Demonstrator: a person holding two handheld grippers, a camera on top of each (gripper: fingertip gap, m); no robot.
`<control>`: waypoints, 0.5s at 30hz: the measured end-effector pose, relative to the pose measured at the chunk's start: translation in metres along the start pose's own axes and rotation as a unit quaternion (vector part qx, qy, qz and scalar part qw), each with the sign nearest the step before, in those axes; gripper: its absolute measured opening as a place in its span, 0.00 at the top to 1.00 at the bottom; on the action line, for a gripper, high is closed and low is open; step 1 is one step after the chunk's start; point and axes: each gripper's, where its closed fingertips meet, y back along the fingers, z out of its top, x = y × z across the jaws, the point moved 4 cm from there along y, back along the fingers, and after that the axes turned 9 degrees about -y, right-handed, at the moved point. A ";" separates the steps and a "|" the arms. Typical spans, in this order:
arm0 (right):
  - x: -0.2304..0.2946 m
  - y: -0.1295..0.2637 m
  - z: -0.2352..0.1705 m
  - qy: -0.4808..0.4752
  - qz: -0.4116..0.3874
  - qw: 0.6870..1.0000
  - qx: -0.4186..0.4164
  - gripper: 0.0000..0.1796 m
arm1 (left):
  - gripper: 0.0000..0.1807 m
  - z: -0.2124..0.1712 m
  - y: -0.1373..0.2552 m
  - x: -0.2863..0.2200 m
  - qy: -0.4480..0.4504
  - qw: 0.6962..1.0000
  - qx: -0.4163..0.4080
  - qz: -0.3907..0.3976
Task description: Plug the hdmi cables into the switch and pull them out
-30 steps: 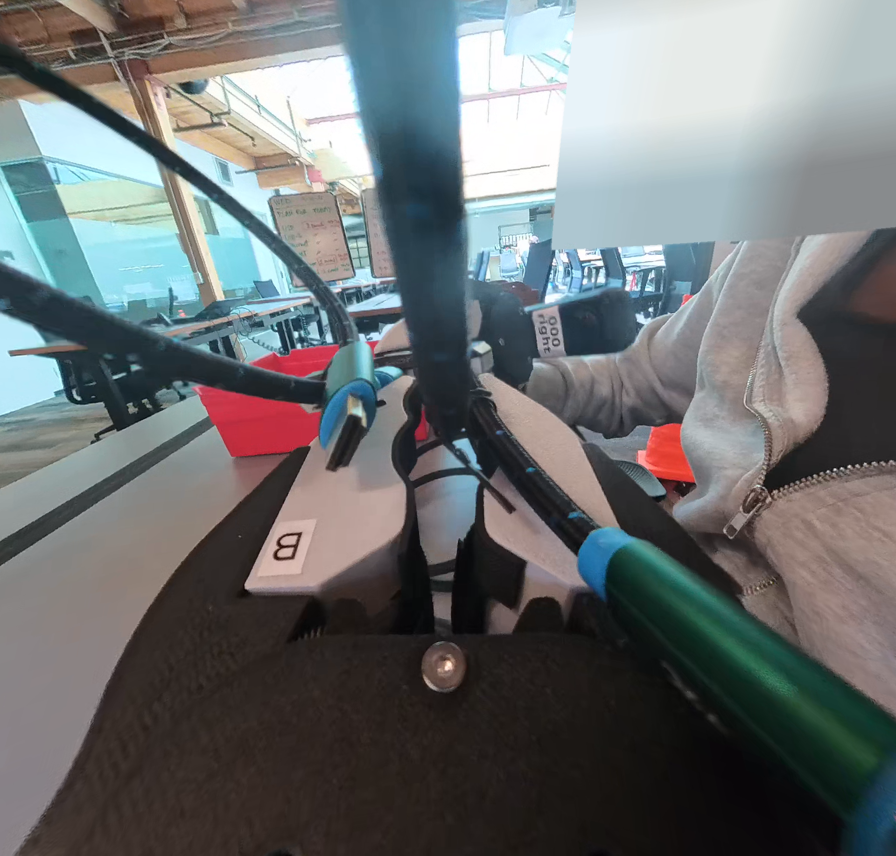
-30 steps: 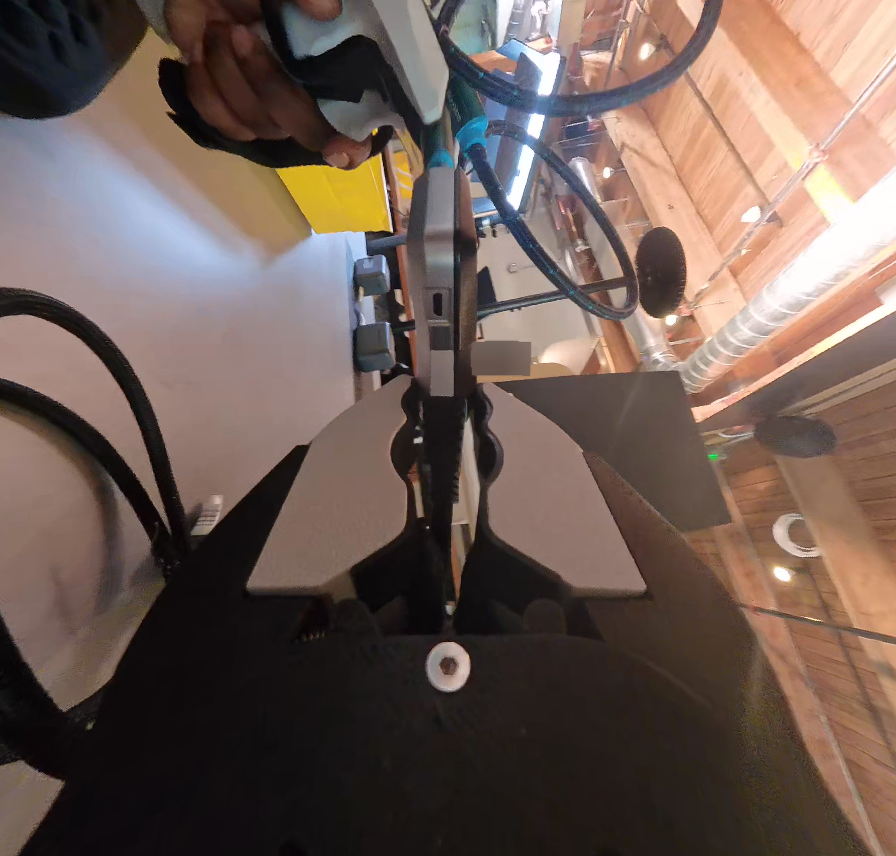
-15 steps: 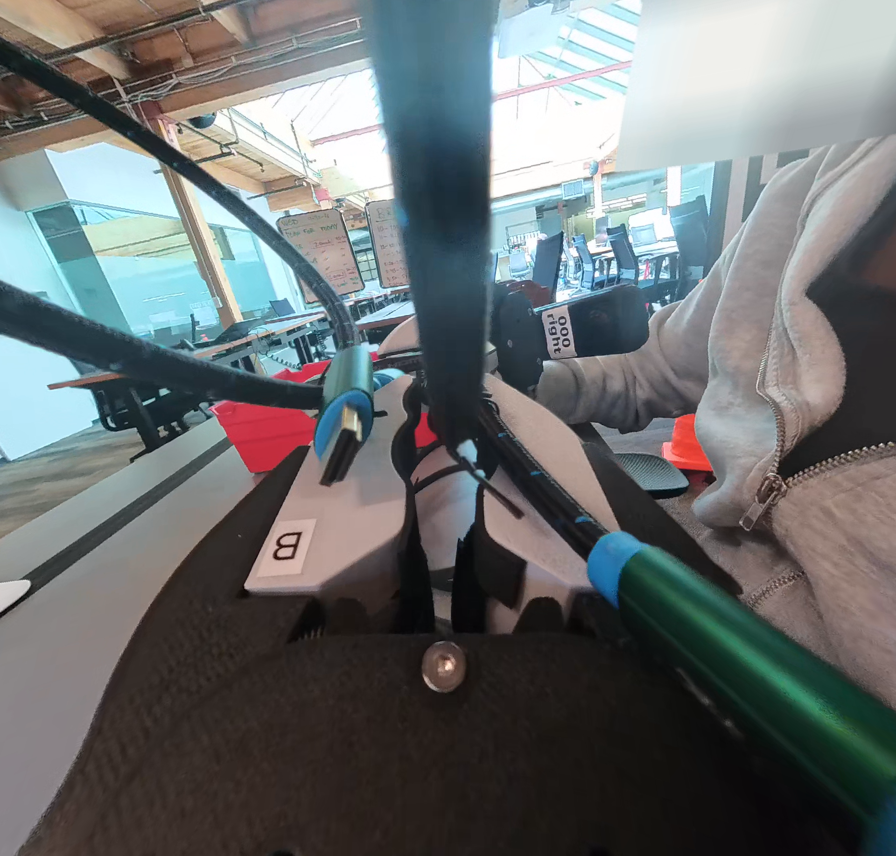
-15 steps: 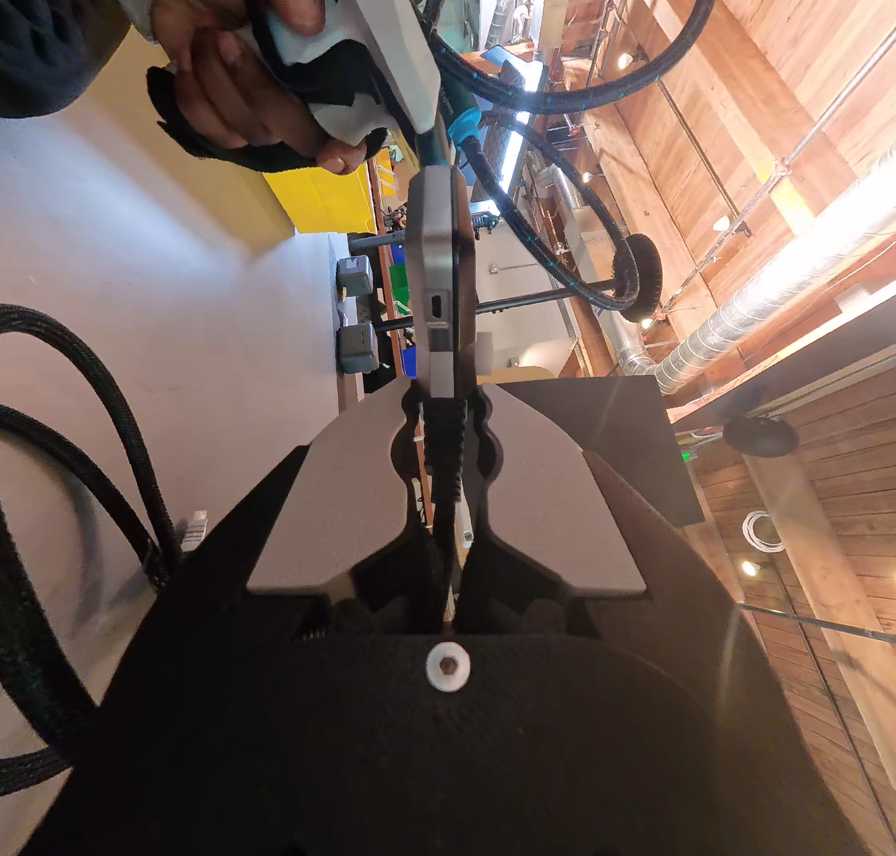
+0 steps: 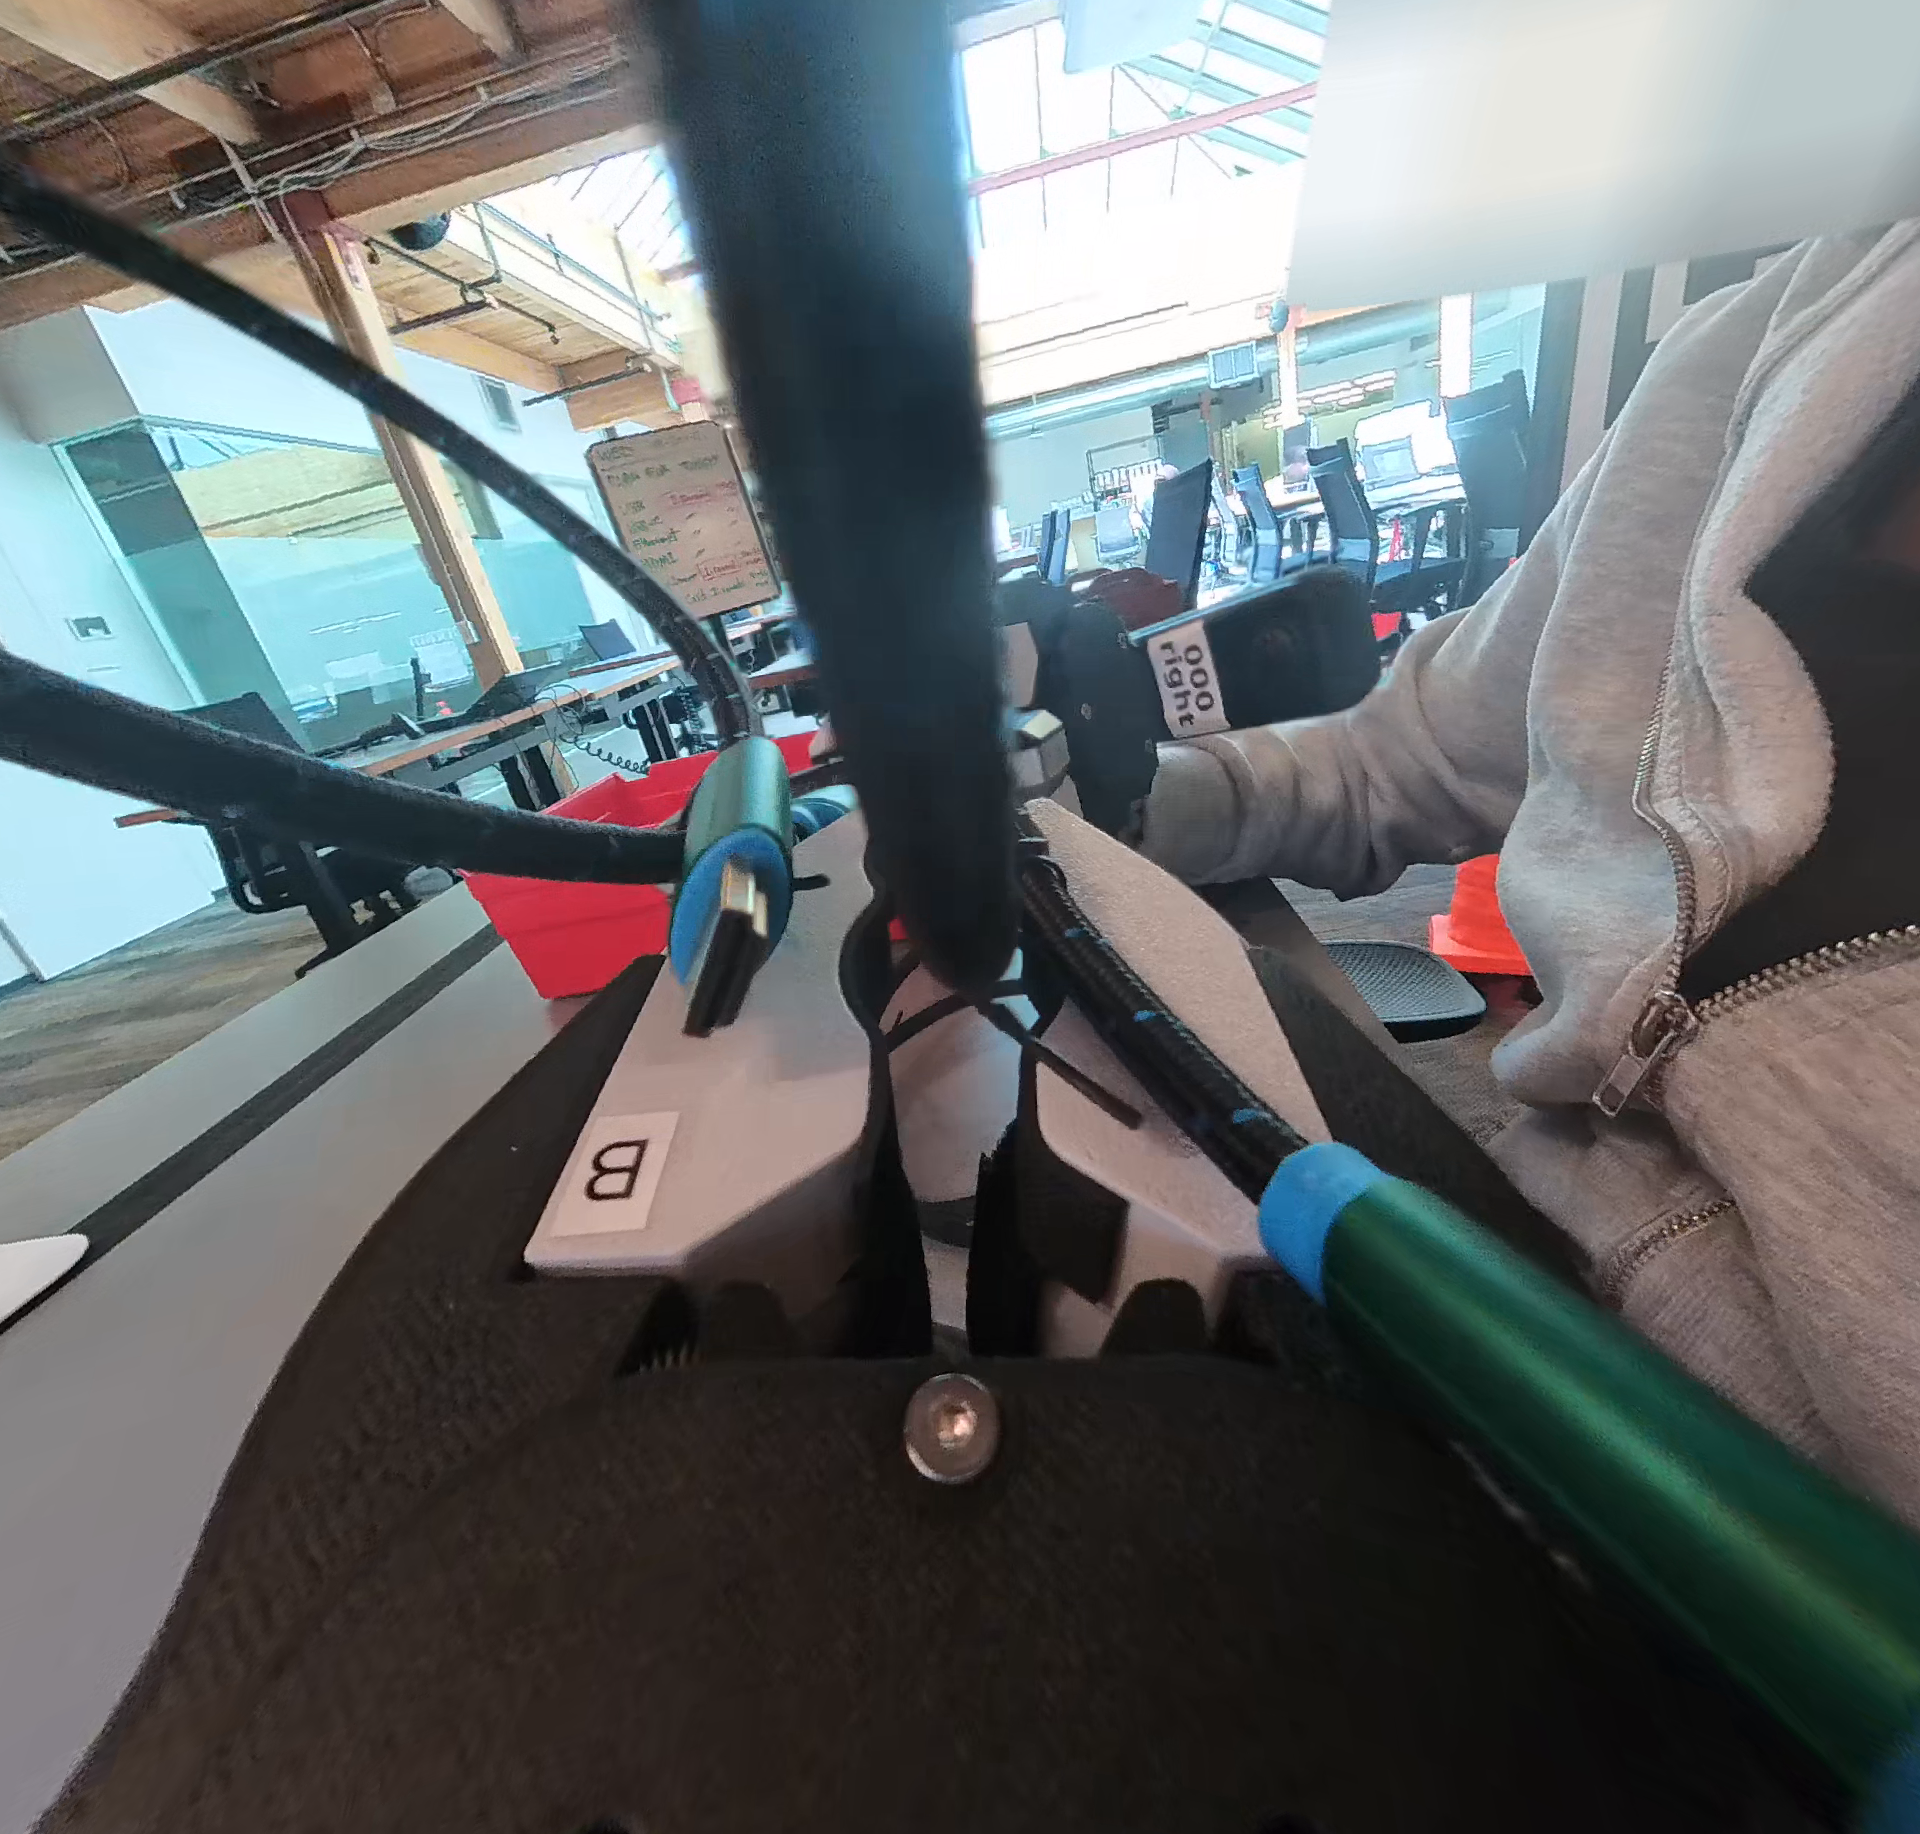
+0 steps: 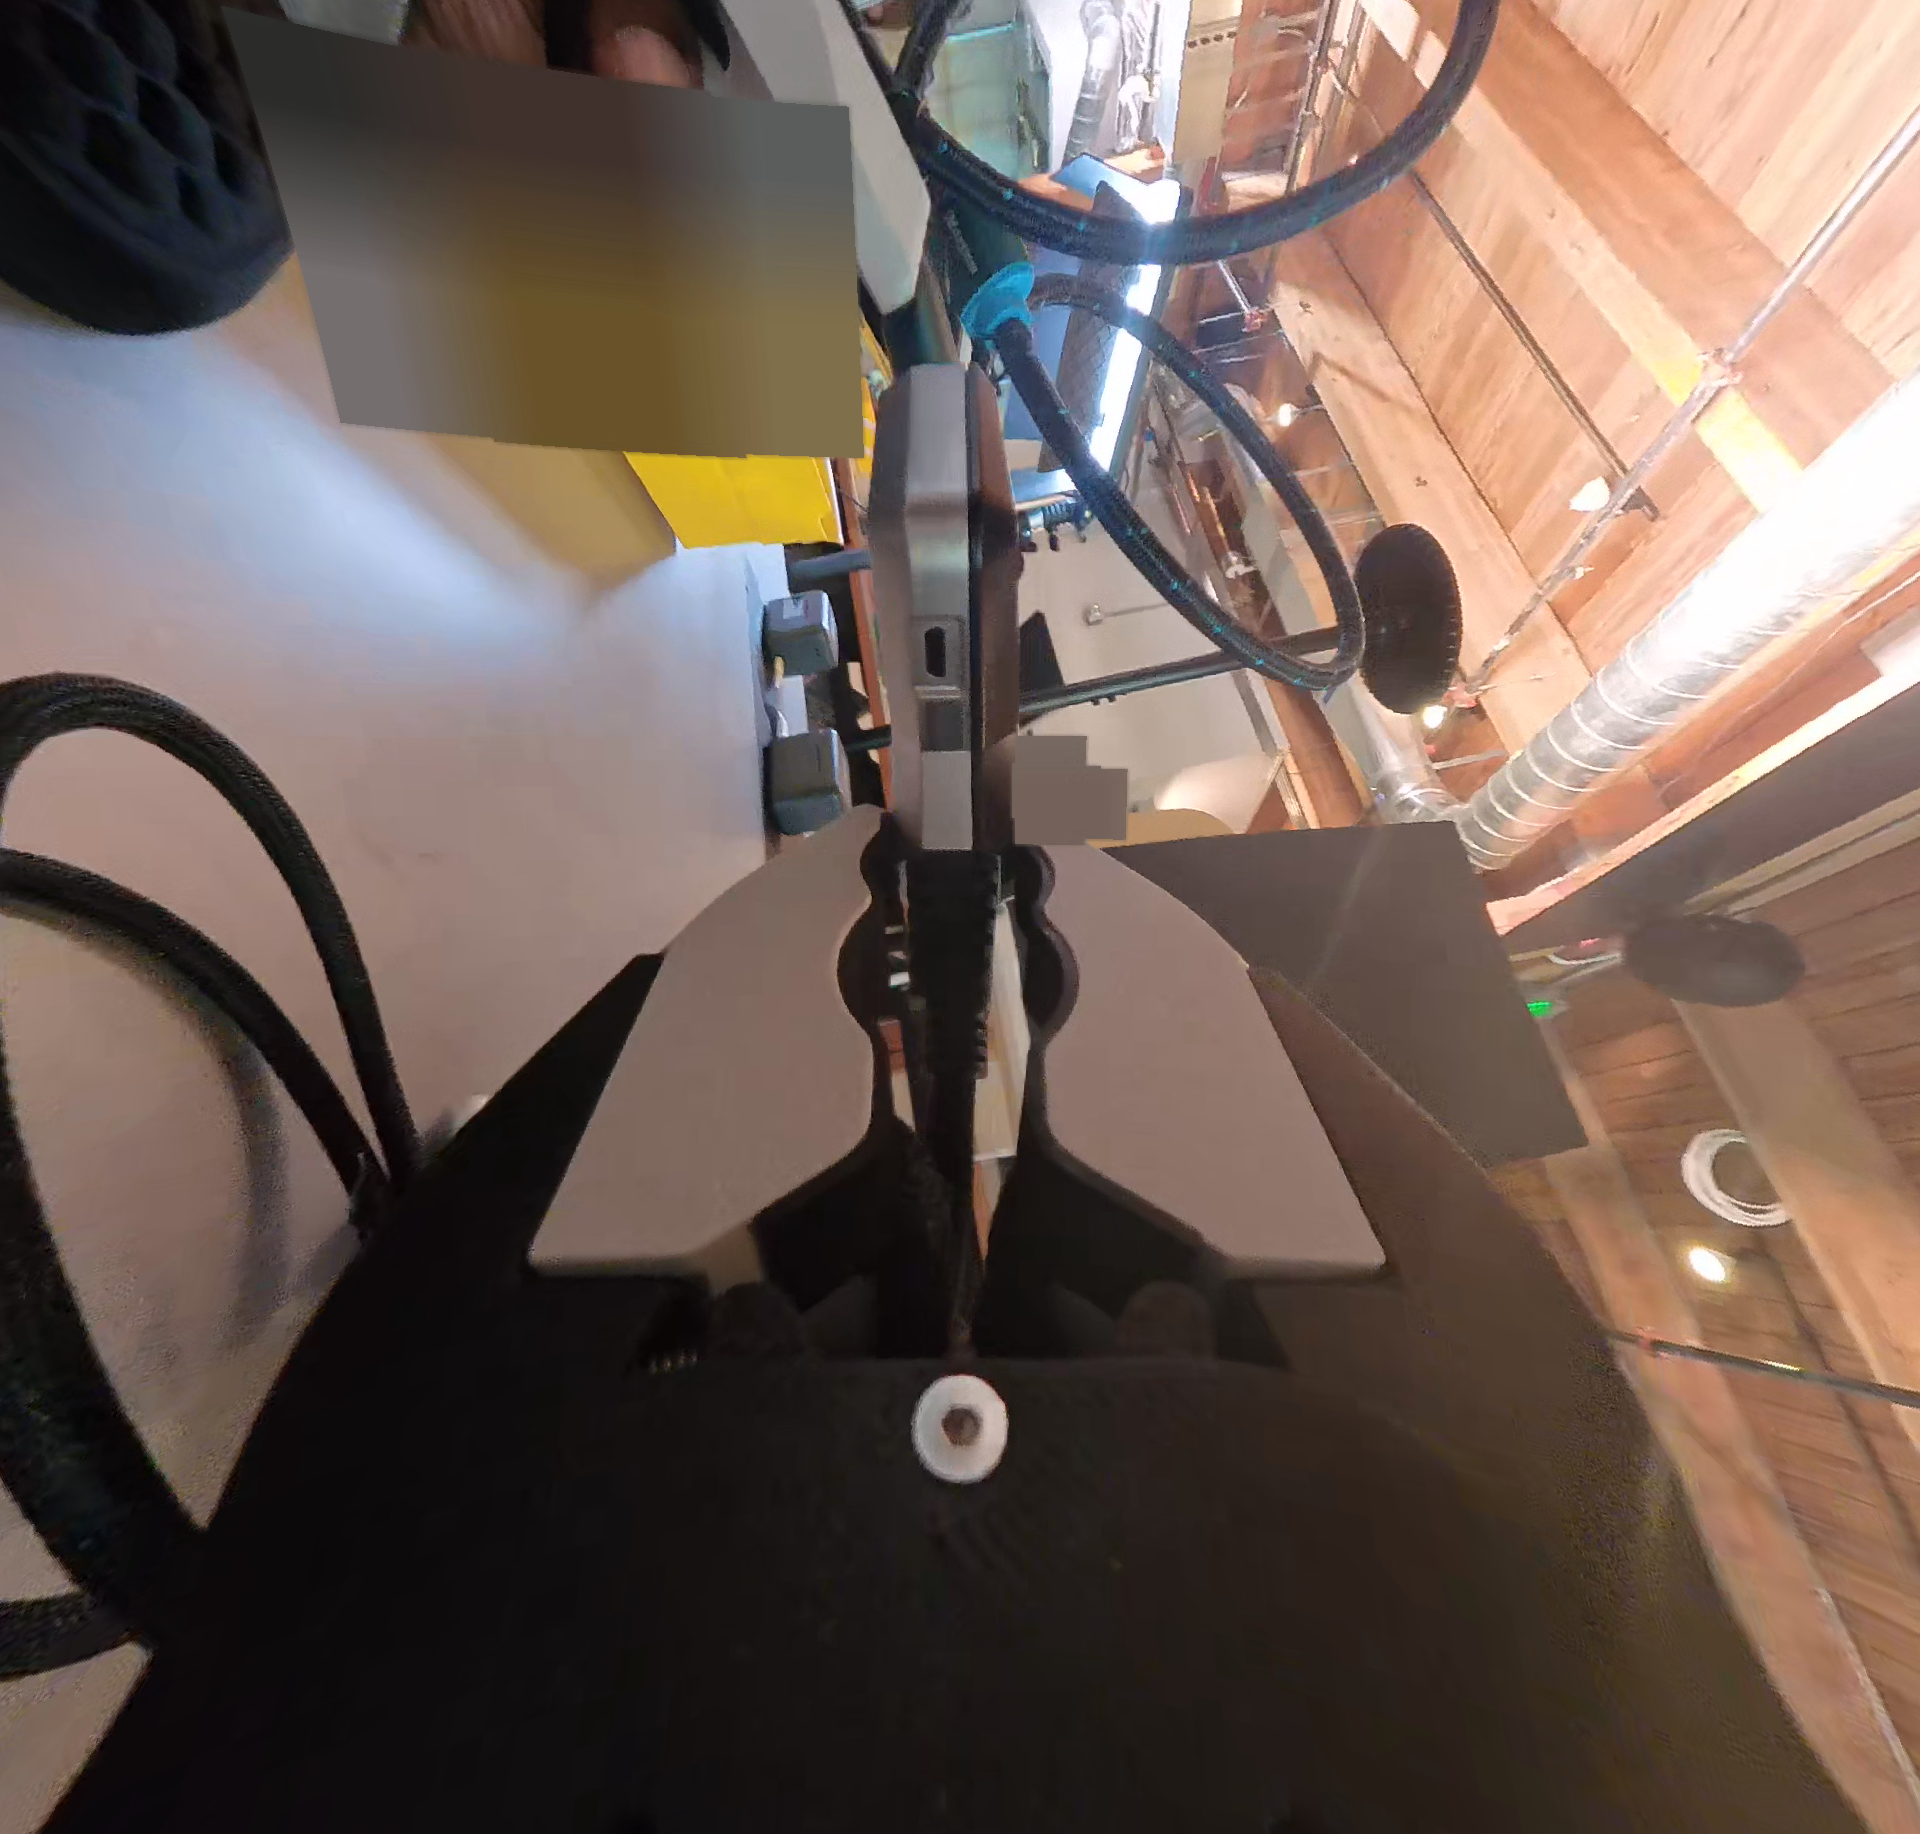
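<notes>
My right gripper (image 6: pixel 951 911) is shut on the black cable stub of the grey HDMI switch (image 6: pixel 925 558). It holds the switch edge-on in the air, one small port facing me. My left gripper (image 5: pixel 951 953) is shut on a black braided HDMI cable (image 5: pixel 1132 1036), and a thick blurred stretch of it rises in front of the lens. That cable's green plug (image 5: pixel 1558 1421) lies along the gripper's right side. A second green plug with a blue collar (image 5: pixel 732 880) hangs free over the left finger. The left gripper also shows in the right wrist view (image 6: pixel 821 122), just beyond the switch, and the right gripper in the left wrist view (image 5: pixel 1247 672).
A grey table (image 5: pixel 260 1109) lies below, with a red bin (image 5: pixel 592 901) at its far side. A person in a grey hoodie (image 5: pixel 1714 849) is close on the right. Black cable loops (image 6: pixel 208 901) lie on the table. Grey adapters (image 6: pixel 800 704) sit near the table's edge.
Both grips hold. The left gripper has tilted a little, and in the right wrist view it has drifted toward the frame's top. The switch stays in place between the right fingers.
</notes>
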 end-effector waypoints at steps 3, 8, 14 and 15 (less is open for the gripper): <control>0.002 0.000 -0.001 -0.006 0.003 1.000 -0.005 0.88 | 0.89 0.000 -0.001 -0.002 -0.012 1.000 0.003 -0.001; 0.003 -0.001 -0.001 0.034 -0.004 0.999 0.009 0.88 | 0.89 -0.002 -0.001 -0.004 -0.016 1.000 0.013 -0.002; 0.001 0.000 -0.002 0.096 -0.020 0.995 0.026 0.88 | 0.89 -0.005 -0.001 -0.002 0.013 1.000 0.017 -0.004; 0.001 0.001 -0.001 0.096 -0.019 0.995 0.025 0.88 | 0.89 -0.005 -0.001 -0.003 0.008 1.000 0.017 -0.006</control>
